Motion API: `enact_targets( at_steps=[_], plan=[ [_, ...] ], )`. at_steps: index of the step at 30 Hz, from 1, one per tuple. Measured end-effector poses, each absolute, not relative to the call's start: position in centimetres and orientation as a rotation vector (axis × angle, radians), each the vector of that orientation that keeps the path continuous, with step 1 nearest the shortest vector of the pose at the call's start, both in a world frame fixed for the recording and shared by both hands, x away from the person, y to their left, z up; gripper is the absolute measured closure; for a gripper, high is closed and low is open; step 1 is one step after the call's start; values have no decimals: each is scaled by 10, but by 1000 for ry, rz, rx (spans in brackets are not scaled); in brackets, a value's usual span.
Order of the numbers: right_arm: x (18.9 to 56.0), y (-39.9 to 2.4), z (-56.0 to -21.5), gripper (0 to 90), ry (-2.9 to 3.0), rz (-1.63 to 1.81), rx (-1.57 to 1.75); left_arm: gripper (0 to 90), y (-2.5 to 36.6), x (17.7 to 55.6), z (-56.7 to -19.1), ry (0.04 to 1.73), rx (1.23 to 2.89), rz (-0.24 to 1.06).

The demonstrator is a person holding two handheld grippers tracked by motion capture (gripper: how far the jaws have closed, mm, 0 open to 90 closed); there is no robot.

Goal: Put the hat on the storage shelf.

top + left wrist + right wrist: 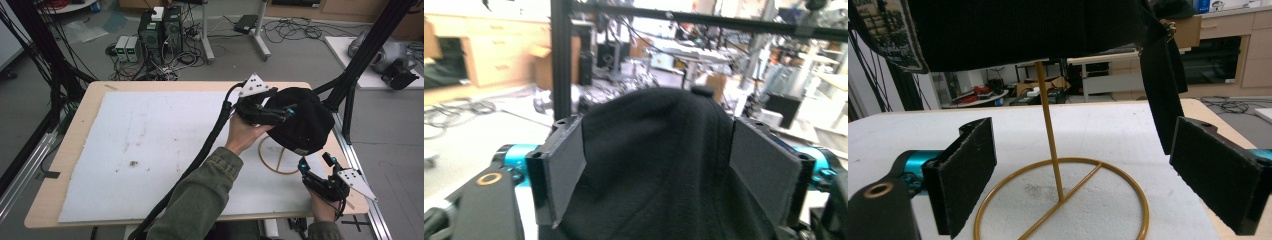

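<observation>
Black knit fabric cap (301, 120) sits on thin gold wire stand (276, 159). Left gripper (280, 114) jaws spread, straddling cap, pads not pressing. Right gripper (316, 161) released, near stand base.

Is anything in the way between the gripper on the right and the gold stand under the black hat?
Nothing visible is. The right gripper has its jaws open and points straight at the gold wire stand, with bare white table cover between them. The black cap sits above on the stand's top, and its strap hangs to one side.
</observation>
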State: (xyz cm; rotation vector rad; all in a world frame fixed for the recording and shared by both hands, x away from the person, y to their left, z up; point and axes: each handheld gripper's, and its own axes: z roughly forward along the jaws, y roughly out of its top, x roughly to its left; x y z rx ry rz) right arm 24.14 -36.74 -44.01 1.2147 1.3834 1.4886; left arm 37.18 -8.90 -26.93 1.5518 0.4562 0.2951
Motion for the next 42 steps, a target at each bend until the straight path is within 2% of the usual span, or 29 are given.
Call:
enact_targets(
  at_steps=[9,28,42],
  plan=[
    [242,-367,-440,104,1383,1482,1212,197,-21,362,-256,511,1499,437],
    [242,-364,-440,104,1388,1457,1203,183,141,325,-276,740,1399,702],
    [244,-362,-440,105,1394,1459,1206,166,190,303,-306,861,1365,832]
  ],
)
